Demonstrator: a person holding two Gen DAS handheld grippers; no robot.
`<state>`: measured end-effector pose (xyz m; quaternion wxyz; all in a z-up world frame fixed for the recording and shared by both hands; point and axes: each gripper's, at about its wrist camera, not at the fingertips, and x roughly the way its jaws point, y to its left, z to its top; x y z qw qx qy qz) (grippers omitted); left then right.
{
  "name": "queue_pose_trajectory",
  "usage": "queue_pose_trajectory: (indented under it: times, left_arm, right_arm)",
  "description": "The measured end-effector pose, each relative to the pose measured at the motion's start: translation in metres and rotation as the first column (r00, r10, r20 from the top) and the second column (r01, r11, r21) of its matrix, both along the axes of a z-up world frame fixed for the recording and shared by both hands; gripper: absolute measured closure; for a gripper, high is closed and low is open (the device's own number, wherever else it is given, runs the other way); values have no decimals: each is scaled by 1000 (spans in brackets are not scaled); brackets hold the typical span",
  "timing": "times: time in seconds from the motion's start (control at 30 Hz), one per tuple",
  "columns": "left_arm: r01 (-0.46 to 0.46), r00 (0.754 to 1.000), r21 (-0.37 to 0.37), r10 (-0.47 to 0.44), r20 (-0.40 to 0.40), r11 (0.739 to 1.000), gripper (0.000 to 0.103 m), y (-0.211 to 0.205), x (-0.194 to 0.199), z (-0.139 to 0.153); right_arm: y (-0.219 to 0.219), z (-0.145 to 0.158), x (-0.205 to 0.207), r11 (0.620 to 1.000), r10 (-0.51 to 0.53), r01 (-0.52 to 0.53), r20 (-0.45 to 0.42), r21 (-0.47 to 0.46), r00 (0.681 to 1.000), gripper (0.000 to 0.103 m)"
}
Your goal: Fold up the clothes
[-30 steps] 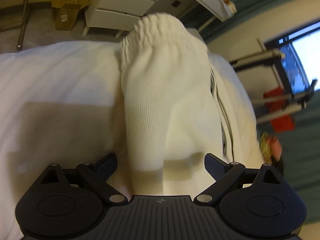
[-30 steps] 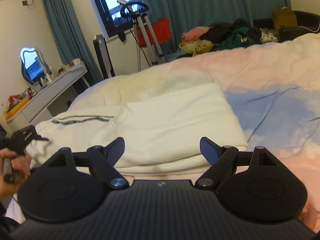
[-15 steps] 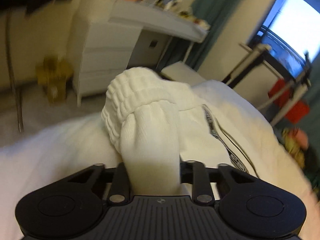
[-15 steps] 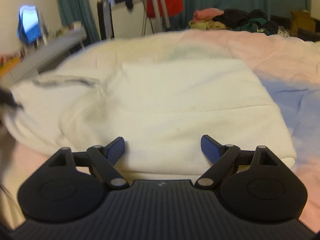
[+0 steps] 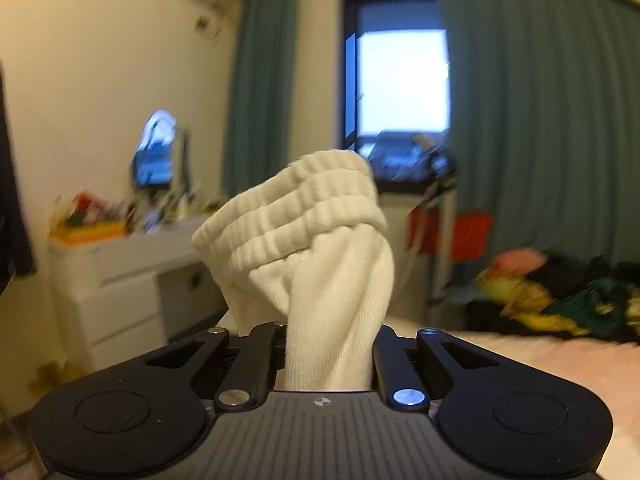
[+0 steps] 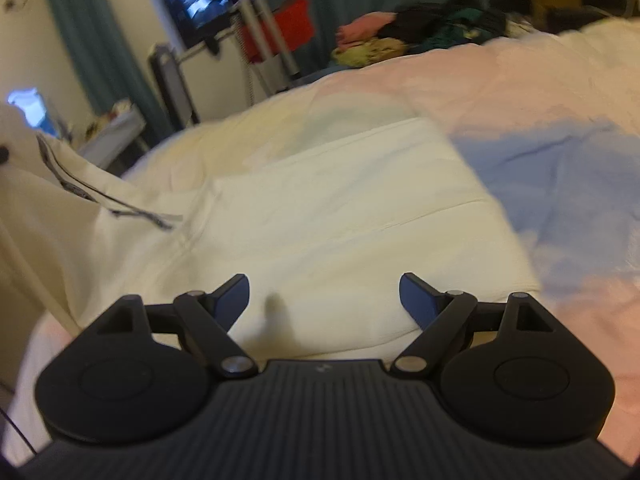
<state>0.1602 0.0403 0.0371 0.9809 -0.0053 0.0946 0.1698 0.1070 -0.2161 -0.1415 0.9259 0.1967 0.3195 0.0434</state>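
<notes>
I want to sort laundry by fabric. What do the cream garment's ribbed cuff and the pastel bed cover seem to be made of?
The cream garment's ribbed cuff, clamped in the left tool, looks like matte, stretchy rib knit, likely cotton blend: raised ridges, with fine knit loops below. The pastel pink-and-blue bed cover looks like a smooth, thin woven sheet with soft creases; the fibre cannot be told.

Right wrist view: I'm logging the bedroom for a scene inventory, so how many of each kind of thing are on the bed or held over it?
White sweatshirt, lying on the bed: 1
Open right tool over its hem: 1
Left tool shut on the ribbed cuff: 1
Loose clothes pile at the far edge: 1
Total: 4
</notes>
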Motion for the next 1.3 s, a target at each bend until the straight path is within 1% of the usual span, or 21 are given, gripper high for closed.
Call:
queue_pose_trajectory:
  times: [0.1, 0.13, 0.2, 0.27, 0.33, 0.4, 0.47, 0.53, 0.63, 0.7, 0.73, 0.77, 0.83, 0.9, 0.93, 1.0, 1.03, 1.13, 1.2, 1.27, 1.3]
  left_arm:
    - [64, 996, 44, -67, 62, 997, 94, -69, 1, 14]
    - [79, 993, 64, -84, 77, 995, 94, -94, 0, 9]
    - [123, 985, 99, -134, 108, 987, 94, -146, -7, -10]
    - [179, 977, 115, -190, 99, 977, 94, -190, -12, -43]
    - [253, 967, 148, -256, 1, 956, 93, -233, -7, -86]
    - [344, 937, 172, -325, -131, 923, 93, -270, 0, -132]
    - [373, 919, 199, -333, -210, 906, 93, -280, 2, -160]
    - [402, 898, 224, -334, -285, 888, 90, -290, 3, -187]
    - [454, 866, 162, -391, -311, 876, 83, -279, 6, -177]
    - [495, 831, 124, -427, -356, 860, 70, -272, 9, -168]
    - [512, 815, 117, -438, -378, 851, 56, -265, 6, -165]
    - [532, 800, 114, -453, -394, 839, 35, -255, 4, -162]
    - [566, 776, 109, -483, -406, 817, 17, -220, 4, -156]
    - [617, 733, 86, -531, -425, 783, 16, -188, -11, -153]
    - [628, 722, 84, -538, -435, 774, 16, -174, -15, -149]
    - [635, 720, 77, -552, -421, 769, 16, -147, -25, -145]
    - [636, 721, 68, -561, -407, 769, 16, -132, -30, -142]
    - [602, 748, 5, -562, -353, 798, 16, -92, -40, -136]
    - [546, 778, -82, -541, -319, 834, 16, -73, -41, -127]
    - [509, 796, -165, -535, -284, 845, 16, -61, -31, -116]
    - [493, 803, -195, -529, -275, 848, 16, -55, -25, -111]
  right_arm:
    - [-25, 7, -7, 994, -72, 71, 10, 78, 997, 19]
    - [-34, 9, -9, 990, -97, 95, 12, 105, 995, 19]
    - [-61, 11, -15, 970, -177, 173, 10, 173, 984, 19]
    - [-97, 9, -22, 919, -301, 294, -13, 264, 953, 17]
    - [-128, 3, -28, 858, -379, 367, -39, 360, 925, 17]
    - [-151, -8, -32, 803, -398, 382, -64, 457, 915, 17]
    - [-162, -21, -33, 744, -382, 359, -82, 564, 921, 17]
    - [-162, -28, -28, 706, -341, 309, -77, 637, 937, 17]
    - [-157, -27, -17, 708, -272, 238, -54, 664, 961, 17]
    - [-153, -24, -7, 706, -230, 190, -33, 682, 973, 17]
    - [-151, -23, -2, 702, -204, 161, -21, 694, 979, 17]
    - [-149, -24, 2, 697, -173, 134, -16, 705, 985, 17]
    - [-145, -28, 10, 684, -132, 115, -33, 720, 991, 17]
    - [-142, -34, 13, 663, -120, 120, -54, 739, 991, 17]
    - [-141, -36, 15, 654, -118, 125, -63, 746, 991, 18]
    - [-135, -40, 19, 663, -116, 142, -86, 736, 990, 19]
    - [-131, -41, 21, 671, -118, 150, -95, 726, 988, 25]
    - [-118, -45, 37, 678, -87, 125, -90, 724, 992, 25]
    - [-108, -40, 46, 722, -84, 112, -75, 683, 994, 24]
    - [-101, -36, 54, 761, -83, 108, -69, 639, 994, 24]
    - [-101, -34, 56, 776, -94, 118, -71, 620, 993, 28]
